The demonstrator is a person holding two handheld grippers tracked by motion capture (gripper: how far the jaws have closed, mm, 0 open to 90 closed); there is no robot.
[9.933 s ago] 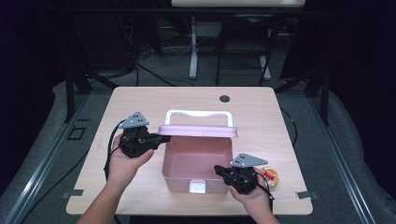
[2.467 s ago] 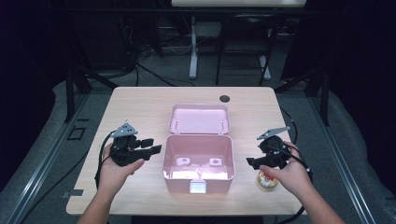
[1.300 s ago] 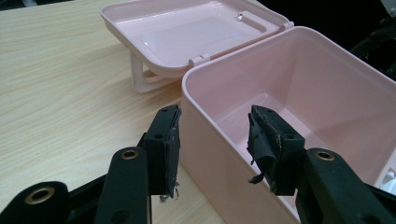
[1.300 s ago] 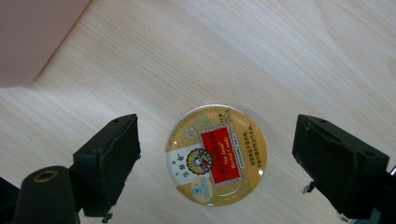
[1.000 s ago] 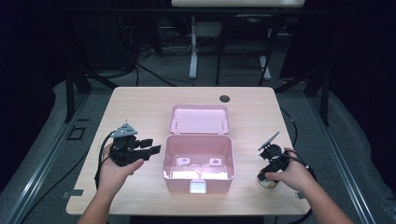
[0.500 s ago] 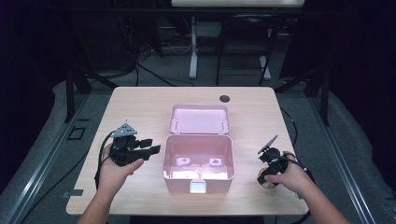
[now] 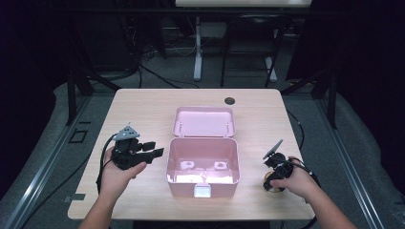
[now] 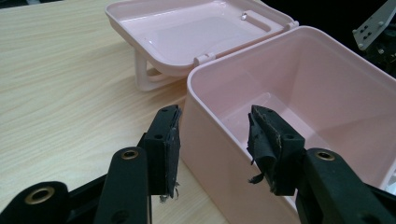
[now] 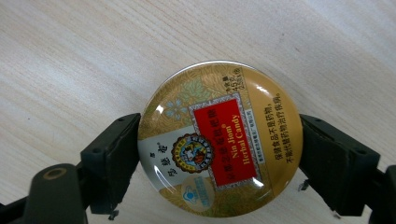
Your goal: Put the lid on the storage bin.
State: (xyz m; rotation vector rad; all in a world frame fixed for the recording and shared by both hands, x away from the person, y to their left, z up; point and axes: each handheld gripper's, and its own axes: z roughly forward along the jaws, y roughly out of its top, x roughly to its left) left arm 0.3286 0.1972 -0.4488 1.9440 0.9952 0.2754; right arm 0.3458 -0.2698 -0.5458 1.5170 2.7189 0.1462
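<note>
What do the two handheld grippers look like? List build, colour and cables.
Left gripper: black, two flat jaws with frayed black pads, brass-coloured pivot rivets, grey three-cornered plate on top, black cable trailing. Right gripper: same black build, grey plate, black cable. Forearms bare.

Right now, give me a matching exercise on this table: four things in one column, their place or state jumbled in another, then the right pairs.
1. candy tin
2. box lid
3. left claw
4. pink box

a. lying flat behind the box, inside up
b. open, beside the box's left wall
c. between the right claw's jaws
d. open, at the table's middle

Pairs: 1-c, 2-a, 3-b, 4-d
</note>
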